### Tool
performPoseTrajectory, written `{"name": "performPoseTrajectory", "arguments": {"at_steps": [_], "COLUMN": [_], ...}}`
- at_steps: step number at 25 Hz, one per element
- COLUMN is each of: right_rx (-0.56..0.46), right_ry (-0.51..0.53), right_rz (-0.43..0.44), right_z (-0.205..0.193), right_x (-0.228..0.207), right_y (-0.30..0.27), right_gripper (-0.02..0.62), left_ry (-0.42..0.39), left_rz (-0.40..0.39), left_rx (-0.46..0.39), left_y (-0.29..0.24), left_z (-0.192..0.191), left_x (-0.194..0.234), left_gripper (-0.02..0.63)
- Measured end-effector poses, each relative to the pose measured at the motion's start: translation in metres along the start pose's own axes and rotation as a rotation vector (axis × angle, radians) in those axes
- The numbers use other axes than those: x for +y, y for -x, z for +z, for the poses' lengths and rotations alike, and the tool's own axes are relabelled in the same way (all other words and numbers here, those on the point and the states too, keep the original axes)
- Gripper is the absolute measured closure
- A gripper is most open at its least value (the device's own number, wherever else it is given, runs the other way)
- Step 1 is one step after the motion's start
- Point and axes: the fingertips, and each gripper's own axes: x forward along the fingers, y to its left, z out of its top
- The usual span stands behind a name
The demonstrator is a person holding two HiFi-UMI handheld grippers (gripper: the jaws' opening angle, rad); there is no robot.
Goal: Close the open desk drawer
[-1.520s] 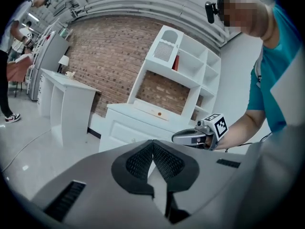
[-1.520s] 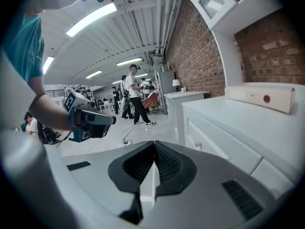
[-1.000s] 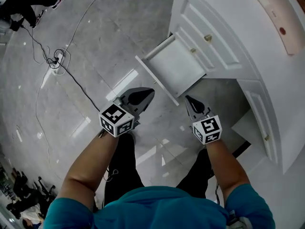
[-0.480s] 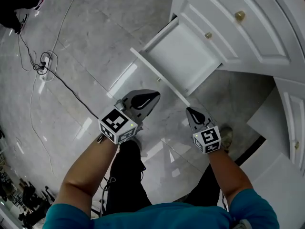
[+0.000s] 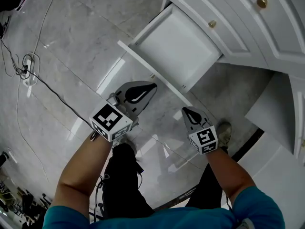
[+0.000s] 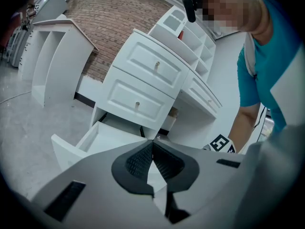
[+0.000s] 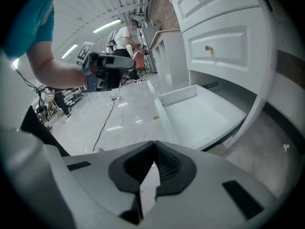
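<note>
a: drawer (image 5: 178, 46), where is it?
b: bottom slot of the white pedestal (image 5: 228, 18), standing well out over the floor (image 5: 71, 42). inside is bare white. front panel faces the person.
a: drawers above it?
b: two upper drawers (image 6: 138, 101) sit flush, each with a small brass knob (image 5: 212, 24).
a: tongs?
b: left tongs (image 5: 148, 88) pressed together at the tips, nothing pinched. right tongs (image 5: 186, 111) same, tips together, nothing between.
a: position vs the drawer?
b: both point at the front panel. left is near its middle, apart from it. right is just beside its right end, can't tell if it touches.
a: surroundings?
b: glossy grey marble floor. black cable (image 5: 57, 95) runs to a power strip (image 5: 28, 73) on the person's left, well apart from the drawer. person's shoe (image 5: 224, 132) shows just beside the right tongs in the head view.
</note>
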Motion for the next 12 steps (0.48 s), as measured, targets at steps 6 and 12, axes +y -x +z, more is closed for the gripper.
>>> {"name": "performPoseTrajectory", "arguments": {"at_steps": [6, 12], "right_rx": [0.023, 0.019], "right_ry": [0.045, 0.043], "right_rz": [0.005, -0.024], "right_z": [-0.002, 0.000], "right_x": [0.007, -0.004], "right_y": [-0.009, -0.012], "right_gripper": [0.574, 0.574], "left_ry": [0.000, 0.018], "left_rz": [-0.003, -0.007], "left_rx": [-0.020, -0.003], "left_y": [0.000, -0.002], "left_z": [0.000, -0.006], "left_x": [-0.002, -0.005], "left_gripper": [0.591, 0.591]}}
